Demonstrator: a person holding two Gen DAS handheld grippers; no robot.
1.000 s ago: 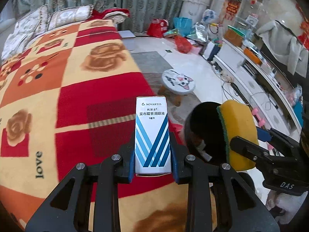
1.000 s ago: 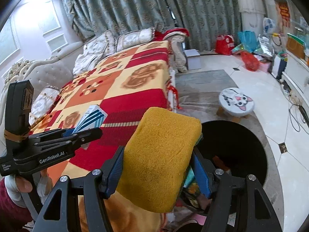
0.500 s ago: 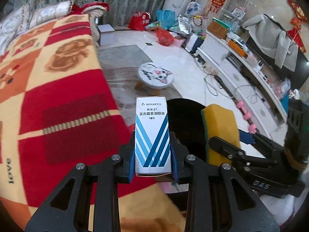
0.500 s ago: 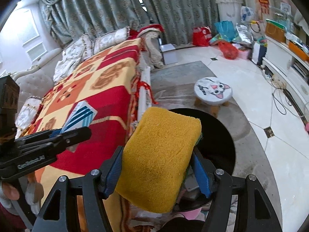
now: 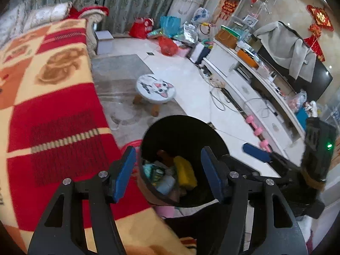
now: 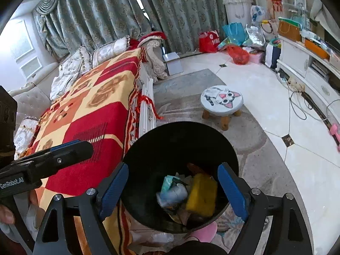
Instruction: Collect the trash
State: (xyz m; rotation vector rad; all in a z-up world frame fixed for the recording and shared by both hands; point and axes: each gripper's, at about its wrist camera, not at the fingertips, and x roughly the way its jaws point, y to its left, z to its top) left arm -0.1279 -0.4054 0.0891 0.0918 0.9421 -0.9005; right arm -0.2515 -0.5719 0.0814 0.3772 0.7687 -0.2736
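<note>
Hovering over the black trash bin (image 5: pixel 180 127), the left tool (image 5: pixel 167 170) has its blue-padded jaws opening, with nothing gripped between them; only the bin's mouth shows in the gap. The right tool (image 6: pixel 173 188) hangs over the same bin from the other side, its jaws opening too and empty of any load. Down inside the bin lies a yellow sponge (image 6: pixel 201 195), tilted against the wall, just beside a pale blue-and-white crumpled wrapper (image 6: pixel 172 191) and other scraps too dim to name. The bin stands on the floor right against the edge of the bed, whose red, orange and cream patchwork blanket (image 5: pixel 53 106) fills the left side of both views. A pink slipper (image 6: pixel 204 233) peeks out from under the bin's near rim. Farther off, a small round stool with a cartoon cat face (image 6: pixel 222 99) sits on a grey rug. Beyond it, bags are piled along the green patterned curtains (image 6: pixel 170 10), and a white low cabinet (image 5: pixel 244 85) runs along the right wall.
</note>
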